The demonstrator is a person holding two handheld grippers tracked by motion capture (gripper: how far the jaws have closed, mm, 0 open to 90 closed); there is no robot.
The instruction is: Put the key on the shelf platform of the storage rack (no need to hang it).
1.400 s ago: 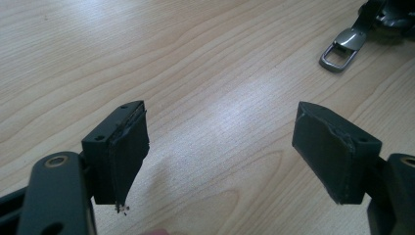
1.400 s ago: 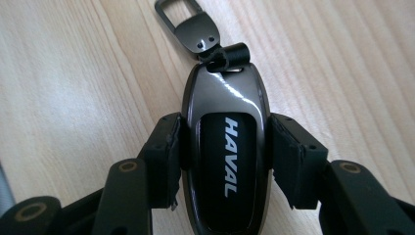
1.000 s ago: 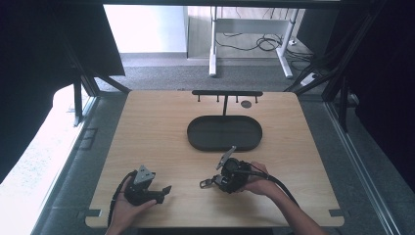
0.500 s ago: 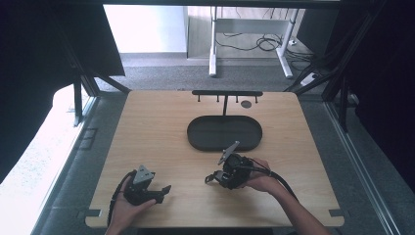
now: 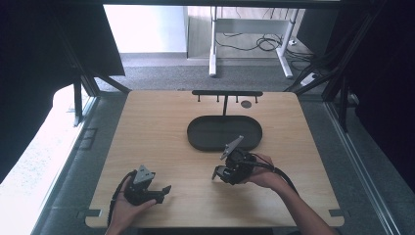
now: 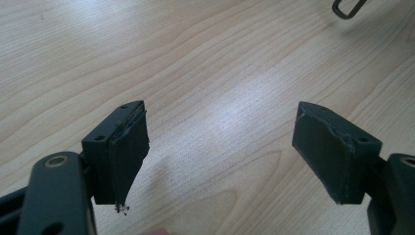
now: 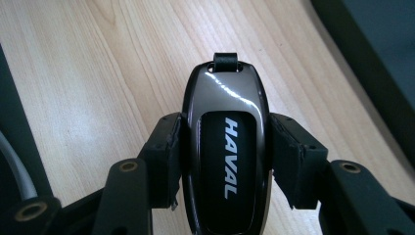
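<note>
A glossy black car key fob point(image 7: 227, 152) with white "HAVAL" lettering and a small strap loop at its tip is pinched across its sides by my right gripper point(image 7: 227, 128). In the high view the right gripper point(image 5: 218, 173) hovers just above the table, in front of the black oval tray point(image 5: 198, 133), with its jaws pointing left. My left gripper point(image 5: 164, 191) rests near the table's front left in a hand. Its jaws stand wide apart over bare wood in the left gripper view point(image 6: 220, 122), with nothing between them.
Behind the tray stands a low black rack point(image 5: 226, 93) with several small hooks, and a small dark disc point(image 5: 246, 104) lies beside it. The tray's rim point(image 7: 377, 39) runs along the top right of the right gripper view. A dark loop point(image 6: 347, 7) shows at the left gripper view's top edge.
The right hand has lifted its gripper and the key fob a little and brought them slightly closer to the tray. The left gripper has stayed put.
</note>
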